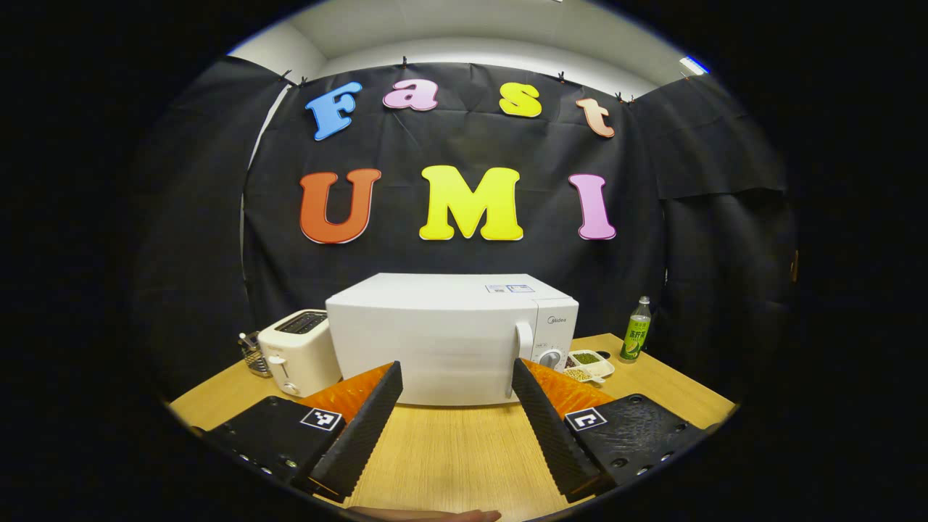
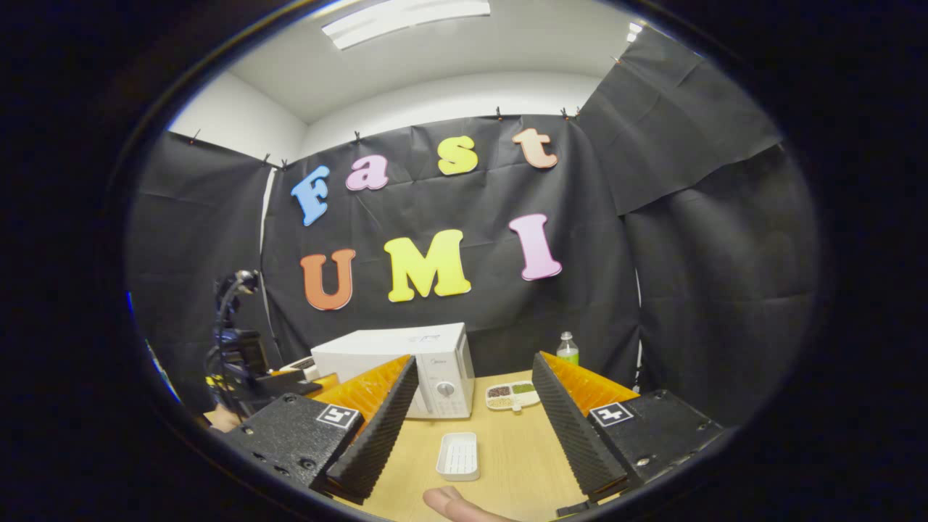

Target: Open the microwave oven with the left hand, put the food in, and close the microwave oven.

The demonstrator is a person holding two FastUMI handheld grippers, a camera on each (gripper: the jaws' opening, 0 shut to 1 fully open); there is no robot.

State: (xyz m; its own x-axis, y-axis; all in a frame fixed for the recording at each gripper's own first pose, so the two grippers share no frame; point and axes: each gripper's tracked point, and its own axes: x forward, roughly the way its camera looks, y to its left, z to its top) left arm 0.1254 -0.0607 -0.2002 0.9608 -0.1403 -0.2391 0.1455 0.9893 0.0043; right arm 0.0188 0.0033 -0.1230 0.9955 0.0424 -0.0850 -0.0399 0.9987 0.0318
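White microwave (image 1: 449,337) shut, handle (image 1: 523,341) facing left gripper (image 1: 457,417); both grippers, incl. right gripper (image 2: 471,428), wide open, empty, w/ tray (image 2: 459,456) waiting nearby.

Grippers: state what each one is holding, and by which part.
Nothing is held. The left gripper is open facing the shut microwave; the right gripper is open above the white tray.

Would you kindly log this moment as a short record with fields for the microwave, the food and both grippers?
microwave oven: white, door closed, handle beside the control dial
food: small white tray on the table, in front of the microwave; contents unclear
left gripper: open, facing the microwave door, holding nothing
right gripper: open, over the white tray
also on table: toaster, divided dish, green bottle
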